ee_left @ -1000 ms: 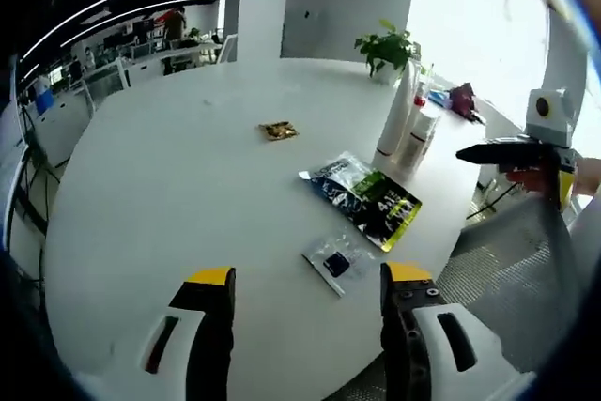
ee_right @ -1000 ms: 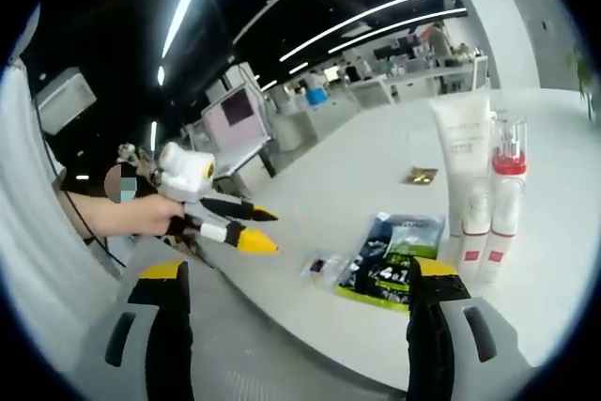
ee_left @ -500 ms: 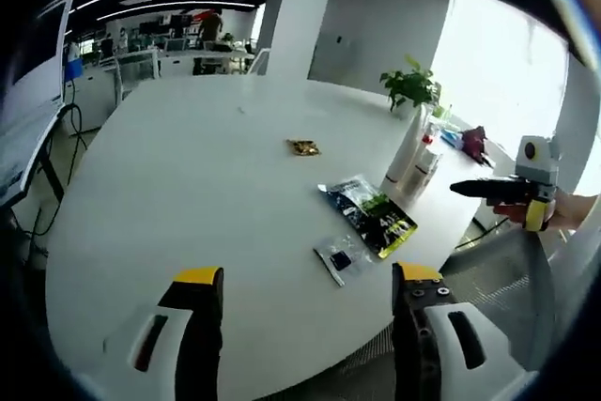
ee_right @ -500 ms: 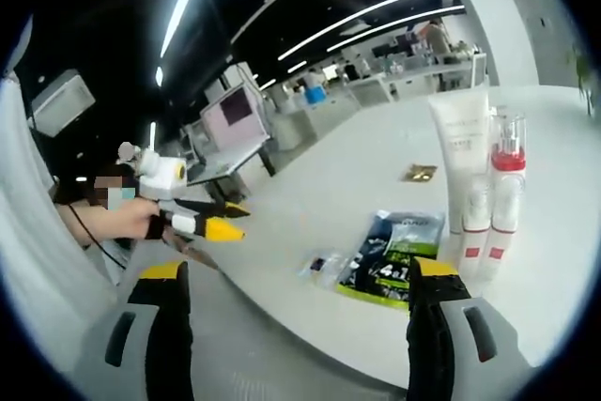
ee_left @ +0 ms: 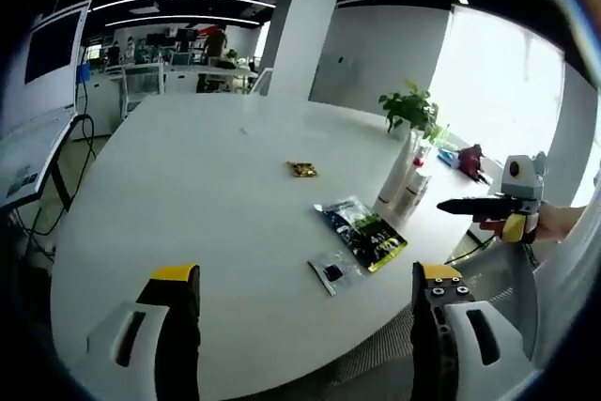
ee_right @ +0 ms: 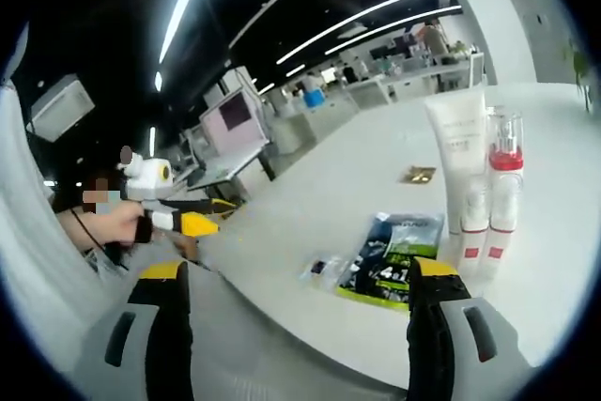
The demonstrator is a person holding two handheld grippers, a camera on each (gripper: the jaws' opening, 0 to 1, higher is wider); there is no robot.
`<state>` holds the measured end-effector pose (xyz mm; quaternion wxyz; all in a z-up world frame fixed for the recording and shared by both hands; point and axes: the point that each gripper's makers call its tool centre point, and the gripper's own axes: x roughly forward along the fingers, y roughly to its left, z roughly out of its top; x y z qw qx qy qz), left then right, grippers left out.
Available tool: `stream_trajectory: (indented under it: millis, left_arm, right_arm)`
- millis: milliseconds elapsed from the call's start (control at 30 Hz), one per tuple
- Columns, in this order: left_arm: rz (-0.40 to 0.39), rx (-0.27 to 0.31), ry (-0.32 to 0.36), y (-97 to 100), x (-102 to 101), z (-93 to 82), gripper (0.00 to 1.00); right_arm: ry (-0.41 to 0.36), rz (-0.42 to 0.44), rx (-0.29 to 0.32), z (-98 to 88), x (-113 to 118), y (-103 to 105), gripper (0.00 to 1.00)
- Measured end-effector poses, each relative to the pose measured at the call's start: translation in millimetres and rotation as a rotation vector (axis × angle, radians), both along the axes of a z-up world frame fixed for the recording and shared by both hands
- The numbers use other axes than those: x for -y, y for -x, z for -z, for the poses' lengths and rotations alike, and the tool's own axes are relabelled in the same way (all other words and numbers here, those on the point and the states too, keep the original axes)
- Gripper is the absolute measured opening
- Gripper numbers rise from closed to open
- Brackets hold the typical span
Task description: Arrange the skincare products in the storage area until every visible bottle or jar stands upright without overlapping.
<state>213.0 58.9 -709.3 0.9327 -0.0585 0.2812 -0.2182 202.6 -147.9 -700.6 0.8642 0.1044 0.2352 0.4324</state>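
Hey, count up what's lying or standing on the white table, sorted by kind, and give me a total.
White tube: 1
Clear pump bottle with red inside: 1
Small white bottles with red labels: 2
Dark and green pouch: 1
Small clear sachet: 1
Gold packet: 1
Total: 7

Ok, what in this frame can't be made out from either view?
- Left gripper view: the bottles are too small and bunched to count.
- Right gripper view: print on the white tube is too small to read.
- Right gripper view: the dark packet is partly hidden by the right gripper.
- Both views: the small gold item is too small to identify.
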Motion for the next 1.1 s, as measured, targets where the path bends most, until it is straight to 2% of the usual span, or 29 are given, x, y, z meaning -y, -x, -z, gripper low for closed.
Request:
stream_trajectory:
  millis: [200, 733, 1100]
  left_arm:
    - [0.010, 0.034, -0.012, -0.4, -0.3, -2.4, 0.99]
    - [0.018, -0.010, -0.017, -2.9, 4.1, 4.8, 0.98]
    - [0.072, -0.014, -0.016, -21.2, 27.3, 5.4, 0.98]
  right_arm:
    - [-0.007, 0.011, 0.005, -0.9, 0.9, -1.2, 0.97]
    - [0.003, 0.033, 0.009, -0.8, 3.9, -2.8, 0.99]
    - [0.020, 0.062, 0.002, 1.8, 9.4, -5.6, 1.00]
